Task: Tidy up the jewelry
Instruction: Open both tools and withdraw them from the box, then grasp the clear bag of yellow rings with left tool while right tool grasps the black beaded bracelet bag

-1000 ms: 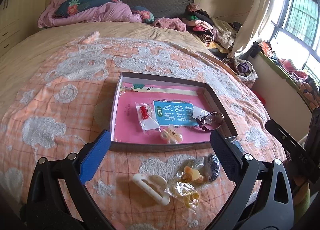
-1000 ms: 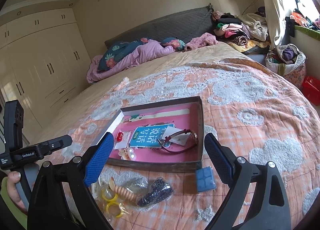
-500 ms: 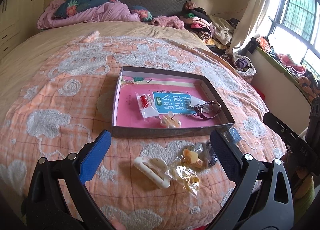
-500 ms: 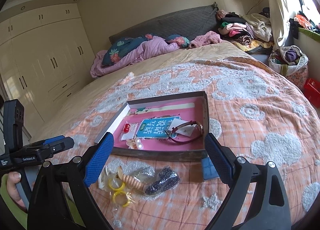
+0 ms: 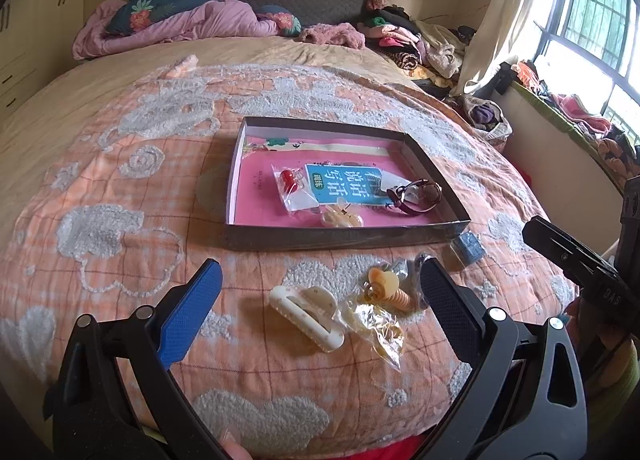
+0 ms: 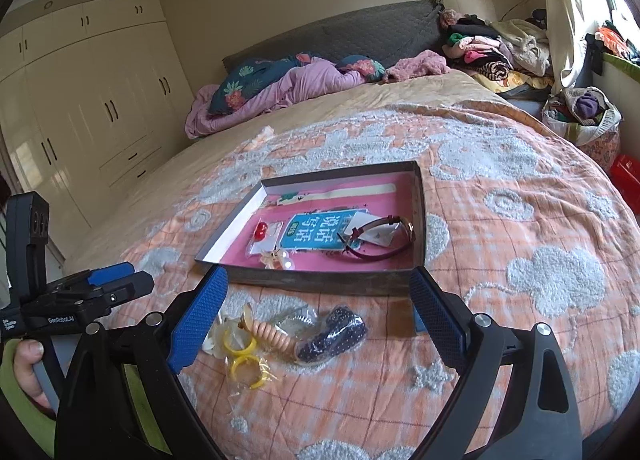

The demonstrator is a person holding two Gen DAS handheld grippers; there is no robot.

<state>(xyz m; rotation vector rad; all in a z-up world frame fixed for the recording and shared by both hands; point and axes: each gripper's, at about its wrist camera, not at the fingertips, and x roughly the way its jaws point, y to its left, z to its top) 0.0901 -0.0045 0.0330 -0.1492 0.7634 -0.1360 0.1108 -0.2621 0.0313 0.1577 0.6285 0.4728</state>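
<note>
A shallow grey box (image 5: 344,238) (image 6: 320,282) with a pink lining lies on the bed. In it lie a watch (image 5: 416,195) (image 6: 380,238), a bagged red bead (image 5: 287,179) and a pearl clip (image 5: 340,217). In front of the box on the quilt lie a white hair claw (image 5: 306,316), bagged yellow rings (image 6: 242,356), a beige spiral tie (image 6: 272,334) and a dark scrunchie (image 6: 332,336). A small blue box (image 5: 468,248) sits by the box's right corner. My left gripper (image 5: 316,308) and right gripper (image 6: 316,314) are both open and empty, held above these loose items.
The bed has an orange and white quilt (image 5: 120,219). Pillows and a purple blanket (image 5: 180,19) lie at the headboard. Piled clothes (image 5: 420,43) sit at the far right. A wardrobe (image 6: 80,99) stands left. A window (image 5: 592,19) is on the right.
Both grippers have pulled back toward the foot of the bed, so the box and loose items look farther off. Both stayed open.
</note>
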